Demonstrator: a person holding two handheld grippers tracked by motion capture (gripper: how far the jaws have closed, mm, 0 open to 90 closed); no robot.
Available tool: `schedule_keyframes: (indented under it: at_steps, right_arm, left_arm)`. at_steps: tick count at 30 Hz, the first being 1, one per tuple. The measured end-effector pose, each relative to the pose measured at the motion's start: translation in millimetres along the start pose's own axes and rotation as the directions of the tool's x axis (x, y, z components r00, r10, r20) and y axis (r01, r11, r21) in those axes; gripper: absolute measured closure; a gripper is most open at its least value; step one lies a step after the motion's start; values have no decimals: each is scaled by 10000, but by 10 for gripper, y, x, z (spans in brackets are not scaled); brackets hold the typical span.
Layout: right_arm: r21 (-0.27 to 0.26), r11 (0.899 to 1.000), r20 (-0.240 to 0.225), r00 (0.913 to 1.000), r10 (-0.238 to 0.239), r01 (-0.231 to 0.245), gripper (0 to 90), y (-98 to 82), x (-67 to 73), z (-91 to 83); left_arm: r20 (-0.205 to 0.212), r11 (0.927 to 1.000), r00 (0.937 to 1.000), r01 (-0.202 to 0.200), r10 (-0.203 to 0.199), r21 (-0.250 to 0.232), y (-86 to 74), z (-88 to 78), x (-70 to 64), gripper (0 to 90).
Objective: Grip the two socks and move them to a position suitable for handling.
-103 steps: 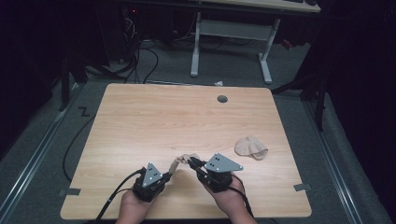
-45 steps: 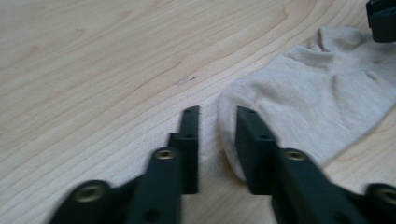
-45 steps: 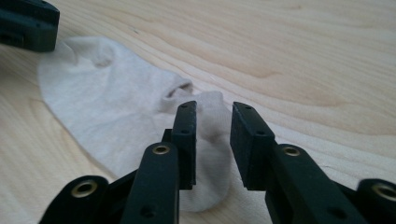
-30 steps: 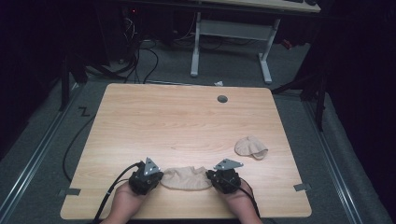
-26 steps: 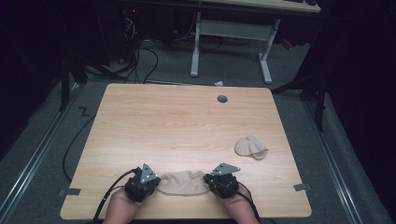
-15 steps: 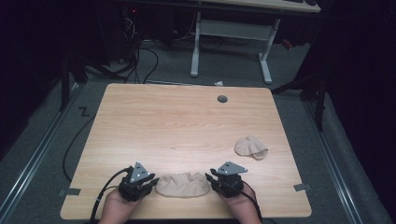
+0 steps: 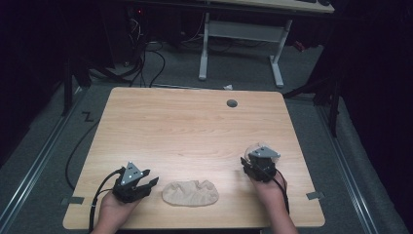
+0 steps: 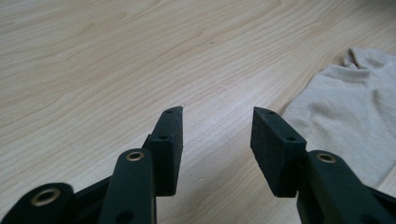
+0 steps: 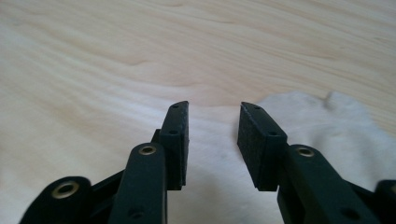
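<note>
Both grippers have let go of the flat beige sock (image 7: 190, 193) and drawn apart, jaws just opening, nothing between them. Right gripper (image 7: 254, 165) now faces the crumpled 2nd sock (image 9: 322, 126) just ahead; pinch its edge cleanly. Left gripper (image 7: 146, 184) rests just left of the flat one on the worktop (image 7: 195, 126).

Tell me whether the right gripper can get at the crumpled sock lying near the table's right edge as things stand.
Probably yes. The right gripper stands right beside the crumpled sock, its jaws apart with nothing between them, having just been opening. Bare table lies before the fingers, and the flat sock sits well off to the side.
</note>
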State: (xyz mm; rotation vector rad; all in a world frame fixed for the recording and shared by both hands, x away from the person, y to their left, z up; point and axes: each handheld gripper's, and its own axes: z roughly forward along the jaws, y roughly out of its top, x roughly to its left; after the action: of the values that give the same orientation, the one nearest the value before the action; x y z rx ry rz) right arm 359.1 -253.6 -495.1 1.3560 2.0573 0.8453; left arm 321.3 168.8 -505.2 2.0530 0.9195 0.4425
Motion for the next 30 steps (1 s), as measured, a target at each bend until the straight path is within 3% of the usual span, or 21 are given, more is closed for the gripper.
schedule_keyframes:
  at_steps: [6, 11, 15, 16, 18, 20, 24, 28, 30]
  right_arm:
    - [1043, 9934, 269, 9987, 442, -467, 524, 27, -217, 298]
    - [1422, 9879, 421, 9975, 568, -623, 554, -13, -295, 364]
    - [1230, 9905, 286, 9979, 581, -612, 690, -40, -298, 365]
    - [1170, 9919, 329, 9984, 467, -502, 769, -42, -285, 368]
    - [1177, 9927, 537, 9983, 212, -274, 834, -37, -263, 372]
    - [1177, 9927, 374, 9991, 200, -243, 846, -18, -245, 357]
    - [634, 9980, 149, 9999, -8, -1, 846, 70, -181, 173]
    - [96, 9997, -11, 9998, -215, 215, 846, 97, -87, 4]
    - [-121, 9998, -154, 9998, -135, 134, 846, 108, -50, -64]
  left_arm:
    - [-22, 10000, 10000, 34, -34, -56, -1, -12, 4, 542]
    - [13, 10000, 10000, 22, -22, -42, -5, -6, -8, 543]
    - [192, 10000, 9998, 23, -23, 2, 3, 7, -6, 543]
    - [244, 10000, 9997, 74, -73, -28, 1, 19, -11, 543]
    - [205, 10000, 9998, 9, -10, 16, 1, 33, -21, 543]
    - [253, 10000, 9996, 90, -91, 6, 4, 31, -23, 543]
    - [207, 9993, 9991, 360, -357, -136, -6, 5, -13, 543]
    - [170, 9999, 9999, -16, 19, -167, 12, -18, -28, 541]
    - [182, 9996, 9996, 203, -199, -221, 8, -16, -15, 539]
